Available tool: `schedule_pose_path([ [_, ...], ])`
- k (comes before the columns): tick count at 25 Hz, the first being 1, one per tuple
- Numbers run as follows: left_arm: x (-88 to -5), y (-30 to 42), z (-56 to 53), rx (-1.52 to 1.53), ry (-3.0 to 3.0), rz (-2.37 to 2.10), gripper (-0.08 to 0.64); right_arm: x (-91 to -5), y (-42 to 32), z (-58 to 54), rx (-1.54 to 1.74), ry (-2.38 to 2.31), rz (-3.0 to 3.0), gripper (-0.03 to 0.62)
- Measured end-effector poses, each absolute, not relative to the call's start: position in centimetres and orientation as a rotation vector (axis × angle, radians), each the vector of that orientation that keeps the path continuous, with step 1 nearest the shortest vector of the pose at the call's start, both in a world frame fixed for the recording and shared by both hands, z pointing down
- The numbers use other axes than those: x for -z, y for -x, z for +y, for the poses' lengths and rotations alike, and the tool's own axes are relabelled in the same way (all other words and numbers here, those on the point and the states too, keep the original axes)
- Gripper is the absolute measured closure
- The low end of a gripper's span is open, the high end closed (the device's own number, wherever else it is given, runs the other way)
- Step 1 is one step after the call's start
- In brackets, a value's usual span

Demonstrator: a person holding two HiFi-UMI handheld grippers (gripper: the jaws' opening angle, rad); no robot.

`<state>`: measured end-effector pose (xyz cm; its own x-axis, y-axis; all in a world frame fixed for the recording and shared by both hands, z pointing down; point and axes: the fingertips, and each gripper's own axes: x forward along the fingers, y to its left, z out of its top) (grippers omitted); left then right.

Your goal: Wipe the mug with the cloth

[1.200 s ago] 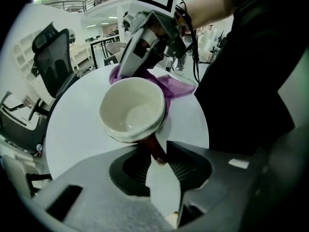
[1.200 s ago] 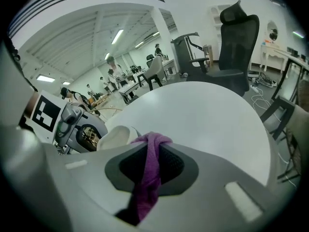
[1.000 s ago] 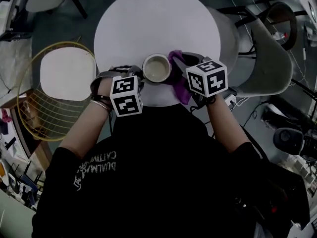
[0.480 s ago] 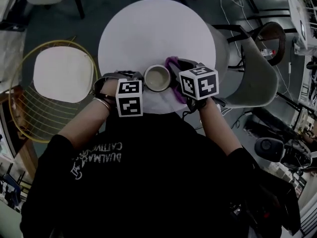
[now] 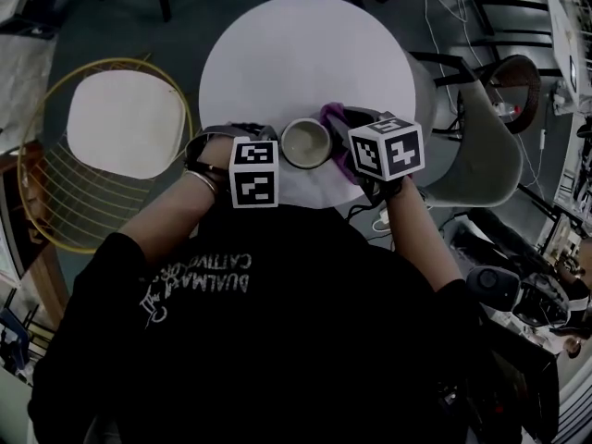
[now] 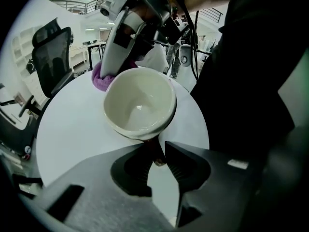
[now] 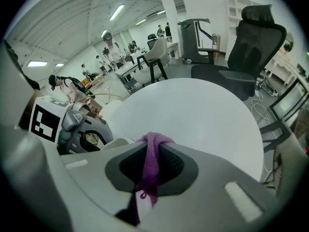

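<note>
A cream mug point(image 5: 305, 142) stands upright near the front edge of the round white table point(image 5: 305, 44). In the left gripper view its bowl point(image 6: 140, 103) is empty. Its dark handle sits between the jaws of my left gripper point(image 6: 157, 154), which are closing and pinch it. This gripper point(image 5: 274, 146) is at the mug's left in the head view. My right gripper point(image 5: 350, 137) is at the mug's right, shut on a purple cloth point(image 5: 333, 118). A fold of the cloth point(image 7: 153, 158) is clamped between the pads. The cloth point(image 6: 102, 79) lies against the mug's far side.
A yellow wire chair with a white seat point(image 5: 120, 123) stands left of the table. A grey shell chair point(image 5: 481, 141) is at its right. Cables and equipment lie on the floor at the right. A black office chair point(image 7: 251, 37) stands beyond the table.
The head view has drifted a little. The cloth that hung down beside the mug is now bunched up against it. Both grippers have stayed beside the mug.
</note>
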<state>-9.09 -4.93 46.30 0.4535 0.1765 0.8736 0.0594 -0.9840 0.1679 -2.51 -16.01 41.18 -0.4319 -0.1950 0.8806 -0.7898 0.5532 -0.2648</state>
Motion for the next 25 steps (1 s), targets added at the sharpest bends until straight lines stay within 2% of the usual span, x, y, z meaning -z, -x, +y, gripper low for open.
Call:
schedule_pose_path([
  [11, -46.3, 8.9, -5.3, -1.581, -2.569, 0.216, 0.483, -41.6, 3.0, -16.3, -0.781, -0.752, -1.902, 0.551],
  [25, -46.4, 9.0, -6.4, -1.417, -2.483, 0.055, 0.491, -42.4, 5.5, -16.1, -0.674, -0.730, -1.893, 0.549],
])
